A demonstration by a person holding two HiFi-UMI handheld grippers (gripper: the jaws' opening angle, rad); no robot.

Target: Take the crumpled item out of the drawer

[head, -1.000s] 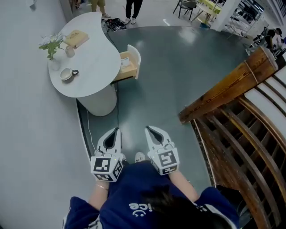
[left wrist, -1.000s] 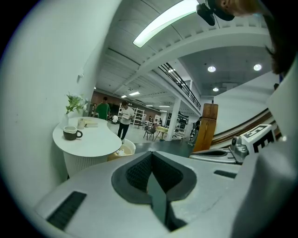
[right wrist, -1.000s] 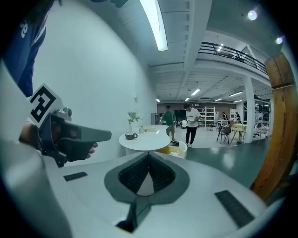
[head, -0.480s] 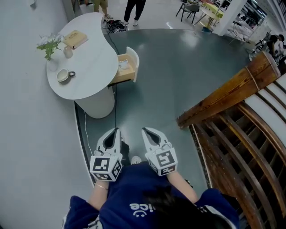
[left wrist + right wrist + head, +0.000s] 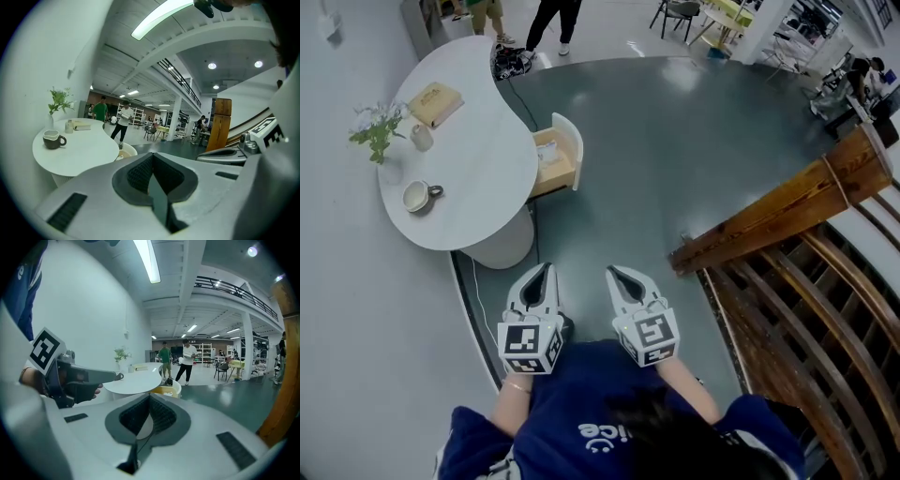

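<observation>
the pale crumpled item (image 5: 546, 159) lies in the open wooden drawer (image 5: 570, 150) with a rounded white front, under the curved white tabletop (image 5: 473, 199), well apart from the left gripper (image 5: 546, 272) and right gripper (image 5: 613, 274), both closed on nothing; this looks like the approach, and next one must reach the drawer and open.

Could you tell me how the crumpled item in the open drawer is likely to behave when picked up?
The crumpled item looks pale and uneven, like paper, so it is probably light and would squash under a grip. It seems to lie loose in the drawer, so a nudge may shift it. It shows too small to confirm the material.
</observation>
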